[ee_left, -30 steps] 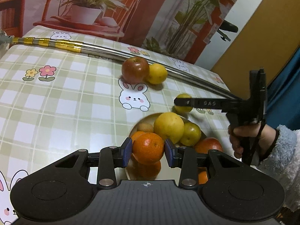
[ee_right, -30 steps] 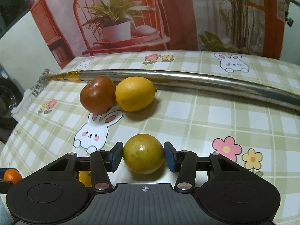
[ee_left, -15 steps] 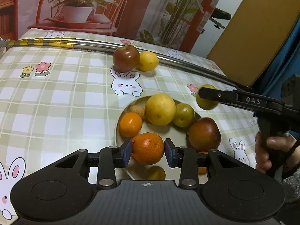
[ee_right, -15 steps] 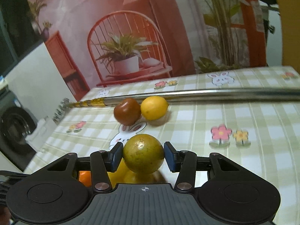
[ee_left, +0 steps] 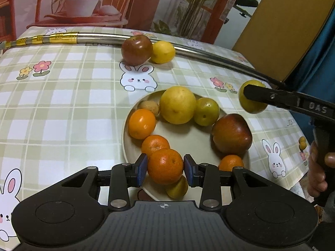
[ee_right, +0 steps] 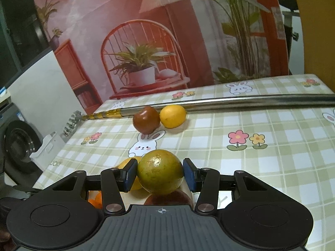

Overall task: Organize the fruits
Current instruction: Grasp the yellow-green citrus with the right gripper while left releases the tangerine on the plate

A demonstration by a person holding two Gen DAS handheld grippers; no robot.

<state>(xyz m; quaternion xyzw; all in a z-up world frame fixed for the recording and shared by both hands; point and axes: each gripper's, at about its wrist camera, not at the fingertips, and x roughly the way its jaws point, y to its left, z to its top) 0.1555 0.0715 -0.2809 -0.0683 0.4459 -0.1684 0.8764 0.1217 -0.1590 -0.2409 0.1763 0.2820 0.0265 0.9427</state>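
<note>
The left gripper (ee_left: 165, 169) is pointing steeply down over the near rim of the plate (ee_left: 125, 144), its blue pads clenching an orange mandarin (ee_left: 165, 166) from both sides. The right gripper (ee_right: 160, 174) is tilting more gently downward, its pads pressing on a yellow-green citrus (ee_right: 160, 171) — in the left wrist view it is reaching in from the right, one long black finger crossing that fruit above the tablecloth (ee_left: 62, 104), just beyond the plate's right edge. A hand (ee_left: 318, 167) is wrapping the right gripper's handle at the right edge of that view.

On the plate are lying 2 oranges, a large yellow citrus (ee_left: 177, 105), a green-yellow fruit, a small brown fruit, a red apple (ee_left: 231, 133) and more citrus near the rim. Well apart, a second apple (ee_left: 137, 49) and a lemon (ee_left: 162, 52) are touching each other beside a metal pole (ee_left: 100, 37).
</note>
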